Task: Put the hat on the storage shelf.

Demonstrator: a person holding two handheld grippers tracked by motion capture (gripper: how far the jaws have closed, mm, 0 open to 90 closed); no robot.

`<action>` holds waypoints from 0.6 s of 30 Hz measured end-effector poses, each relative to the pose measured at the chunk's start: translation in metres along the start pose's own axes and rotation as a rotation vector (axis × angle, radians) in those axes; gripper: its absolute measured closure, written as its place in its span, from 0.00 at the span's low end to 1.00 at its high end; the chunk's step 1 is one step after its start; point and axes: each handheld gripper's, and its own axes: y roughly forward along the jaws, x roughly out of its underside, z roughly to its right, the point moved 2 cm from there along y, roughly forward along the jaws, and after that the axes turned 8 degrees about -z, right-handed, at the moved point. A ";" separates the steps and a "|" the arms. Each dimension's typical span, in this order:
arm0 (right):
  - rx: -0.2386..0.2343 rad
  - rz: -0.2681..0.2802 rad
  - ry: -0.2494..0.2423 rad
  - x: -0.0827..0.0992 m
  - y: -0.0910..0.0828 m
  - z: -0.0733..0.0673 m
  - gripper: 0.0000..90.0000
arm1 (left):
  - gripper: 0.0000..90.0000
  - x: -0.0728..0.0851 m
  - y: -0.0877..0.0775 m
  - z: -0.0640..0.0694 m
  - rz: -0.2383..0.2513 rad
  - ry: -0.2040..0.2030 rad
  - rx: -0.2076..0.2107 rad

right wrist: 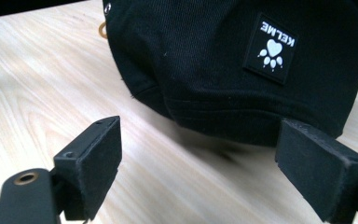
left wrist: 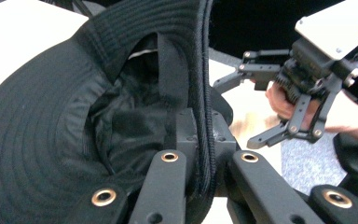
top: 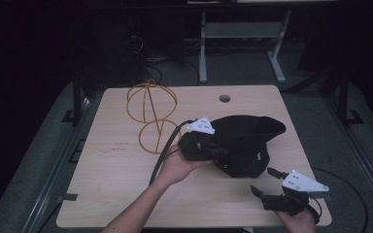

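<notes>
Holding one black hat by its brim edge, my left tool has its jaws clamped tight on the stitched rim, crown resting on the wooden worktop right of centre. My right tool, jaws spread wide with nothing between them, sits near the hat's logo patch. One yellow wire frame stands to the left, apart.

The high view looks forward and down on the counter; both gripper views sit close, sharing the black hat.
</notes>
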 end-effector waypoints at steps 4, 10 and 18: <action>0.010 0.011 0.003 -0.005 0.002 0.001 0.16 | 0.96 -0.003 -0.002 0.000 0.012 -0.008 0.006; -0.003 0.045 0.054 -0.011 0.004 0.002 0.16 | 0.96 -0.006 -0.001 0.002 0.021 -0.014 0.024; 0.016 0.026 0.023 -0.013 0.016 0.003 0.33 | 0.96 -0.008 0.003 0.008 0.014 0.014 0.034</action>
